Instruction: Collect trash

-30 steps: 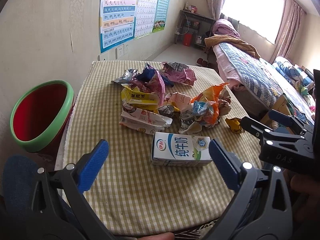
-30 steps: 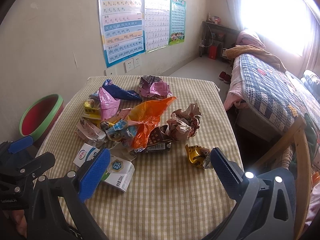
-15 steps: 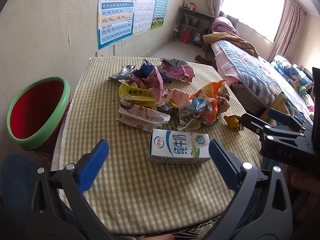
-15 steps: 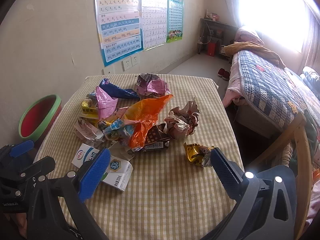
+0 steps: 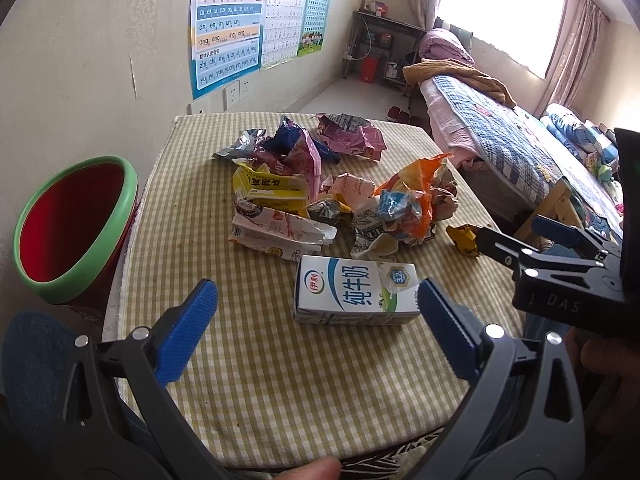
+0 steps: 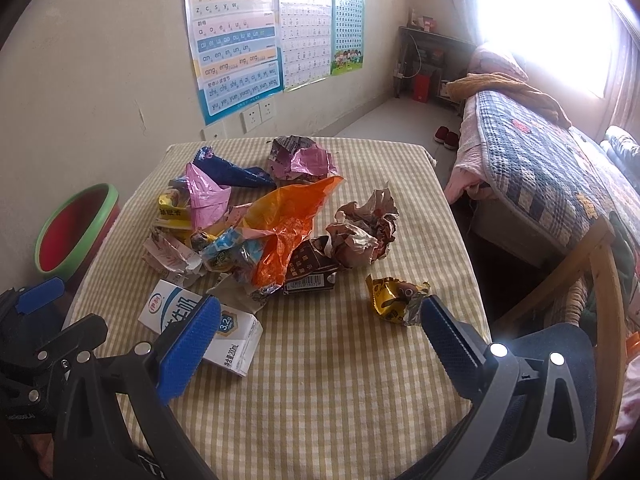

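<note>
Checked tablecloth (image 5: 280,380) carries wrapper litter; left gripper (image 5: 316,332) and right gripper (image 6: 320,340) both gape wide, holding nothing

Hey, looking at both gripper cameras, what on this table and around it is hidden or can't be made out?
- Milk carton, right wrist view: part of the label sits behind a blue finger.
- Bin, left wrist view: its bottom is out of sight below the rim.
- Pile of wrappers: pieces overlap, lower ones unreadable.
- Window, right wrist view: blown out by glare.

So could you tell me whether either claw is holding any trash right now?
Nothing is held: the left claw and the right claw are both open above the table.
</note>
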Demonstrator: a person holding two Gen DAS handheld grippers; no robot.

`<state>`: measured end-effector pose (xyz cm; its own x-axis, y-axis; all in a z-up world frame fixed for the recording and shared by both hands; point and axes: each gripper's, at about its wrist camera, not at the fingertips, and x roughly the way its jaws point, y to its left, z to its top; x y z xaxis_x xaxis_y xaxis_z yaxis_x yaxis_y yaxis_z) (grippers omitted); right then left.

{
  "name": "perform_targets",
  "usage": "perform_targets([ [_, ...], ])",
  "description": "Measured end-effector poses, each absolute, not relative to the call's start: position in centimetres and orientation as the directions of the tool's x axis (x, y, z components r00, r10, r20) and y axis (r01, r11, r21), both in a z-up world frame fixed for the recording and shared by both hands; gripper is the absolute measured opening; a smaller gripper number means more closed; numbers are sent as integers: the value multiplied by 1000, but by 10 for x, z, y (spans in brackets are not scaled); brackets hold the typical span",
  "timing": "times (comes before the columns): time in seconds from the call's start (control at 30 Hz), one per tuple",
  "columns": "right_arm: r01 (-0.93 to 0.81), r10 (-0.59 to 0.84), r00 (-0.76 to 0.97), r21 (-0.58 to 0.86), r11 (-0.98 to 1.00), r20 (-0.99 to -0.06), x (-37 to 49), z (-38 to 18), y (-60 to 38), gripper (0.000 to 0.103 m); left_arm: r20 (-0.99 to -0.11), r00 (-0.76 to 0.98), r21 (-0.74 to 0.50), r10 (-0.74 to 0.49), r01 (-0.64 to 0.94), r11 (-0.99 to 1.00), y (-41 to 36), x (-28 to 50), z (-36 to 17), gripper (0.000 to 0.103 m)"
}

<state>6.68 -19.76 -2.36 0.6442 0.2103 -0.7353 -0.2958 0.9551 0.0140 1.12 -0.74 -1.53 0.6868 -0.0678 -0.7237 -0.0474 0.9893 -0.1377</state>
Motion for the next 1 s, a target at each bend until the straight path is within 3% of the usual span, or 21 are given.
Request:
perform_targets([
  [1.0,-295,202,645,3,955,-737,68,-23,-199,96,-727,682,-179,-87,-66,982,1,13,-15,98],
])
